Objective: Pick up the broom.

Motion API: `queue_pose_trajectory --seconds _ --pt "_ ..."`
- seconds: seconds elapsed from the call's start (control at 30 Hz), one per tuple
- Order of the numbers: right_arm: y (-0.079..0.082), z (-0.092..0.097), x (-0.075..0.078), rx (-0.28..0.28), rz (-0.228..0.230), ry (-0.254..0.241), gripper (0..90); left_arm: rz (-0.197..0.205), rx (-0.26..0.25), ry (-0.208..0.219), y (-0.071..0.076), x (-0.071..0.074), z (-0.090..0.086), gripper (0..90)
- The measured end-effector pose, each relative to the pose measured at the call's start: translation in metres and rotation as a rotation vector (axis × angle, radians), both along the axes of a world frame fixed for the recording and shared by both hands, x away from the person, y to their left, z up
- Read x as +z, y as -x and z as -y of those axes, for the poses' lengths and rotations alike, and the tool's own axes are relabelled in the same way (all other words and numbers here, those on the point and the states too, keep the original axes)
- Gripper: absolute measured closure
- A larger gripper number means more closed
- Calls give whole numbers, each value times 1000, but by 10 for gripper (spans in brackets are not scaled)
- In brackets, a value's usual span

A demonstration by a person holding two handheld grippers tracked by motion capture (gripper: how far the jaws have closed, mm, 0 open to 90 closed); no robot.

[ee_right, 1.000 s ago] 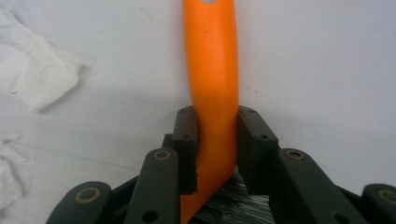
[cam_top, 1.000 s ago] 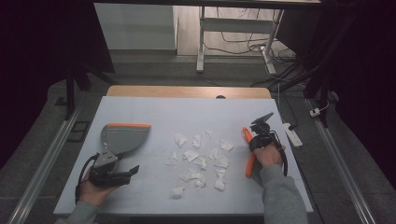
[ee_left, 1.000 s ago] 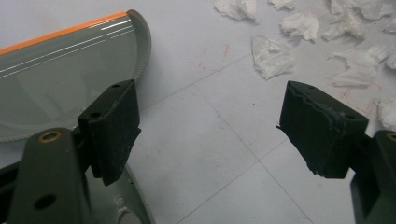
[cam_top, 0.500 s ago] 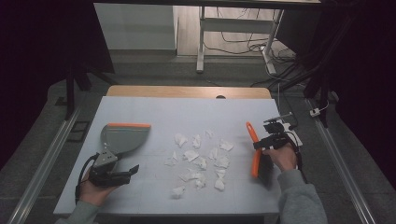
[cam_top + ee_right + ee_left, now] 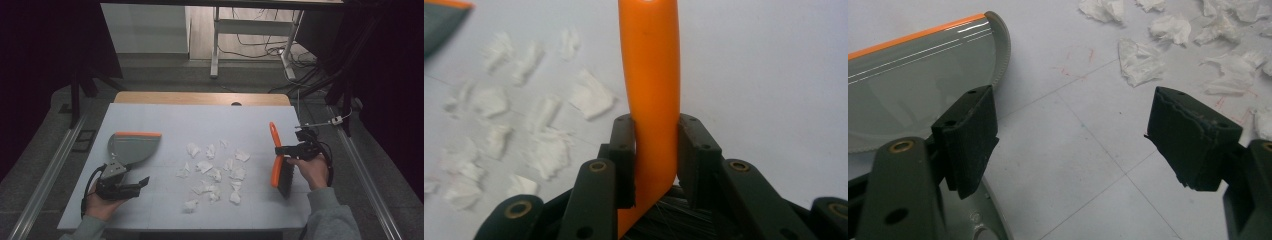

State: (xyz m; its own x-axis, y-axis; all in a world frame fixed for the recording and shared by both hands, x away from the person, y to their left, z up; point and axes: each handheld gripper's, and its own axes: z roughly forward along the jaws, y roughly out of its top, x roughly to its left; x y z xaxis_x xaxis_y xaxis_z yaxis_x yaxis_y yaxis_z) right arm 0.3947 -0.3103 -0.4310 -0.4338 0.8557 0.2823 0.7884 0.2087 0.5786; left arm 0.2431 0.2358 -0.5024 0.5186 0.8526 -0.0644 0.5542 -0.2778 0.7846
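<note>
Here, orange brush handle (image 5: 651, 75) tight between right gripper (image 5: 655, 155) fingers; left gripper (image 5: 1083, 145) fingers wide apart, empty, beside dustpan (image 5: 918, 80).

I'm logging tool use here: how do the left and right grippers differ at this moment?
The left gripper is open with nothing between its jaws; the right gripper is shut on the orange handle of the brush. The left sits just behind the grey dustpan; the right is beyond the paper scraps, at the table's other side. Both are hand-held over the white table.
</note>
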Motion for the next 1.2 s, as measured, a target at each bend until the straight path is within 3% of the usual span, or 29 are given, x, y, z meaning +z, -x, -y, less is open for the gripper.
queue_pose_trajectory --seconds 0.33,0.57,0.87,1.2 --pt "13 -10 7 32 65 -118 711 0 1 -2 -1 0 2 214" --pt "18 -15 6 25 91 -184 711 2 0 -3 -1 1 2 214" --pt "29 -27 13 30 162 -268 711 7 -4 -4 -1 2 4 215" --pt "40 -44 11 30 215 -359 711 32 -6 23 0 8 5 222"
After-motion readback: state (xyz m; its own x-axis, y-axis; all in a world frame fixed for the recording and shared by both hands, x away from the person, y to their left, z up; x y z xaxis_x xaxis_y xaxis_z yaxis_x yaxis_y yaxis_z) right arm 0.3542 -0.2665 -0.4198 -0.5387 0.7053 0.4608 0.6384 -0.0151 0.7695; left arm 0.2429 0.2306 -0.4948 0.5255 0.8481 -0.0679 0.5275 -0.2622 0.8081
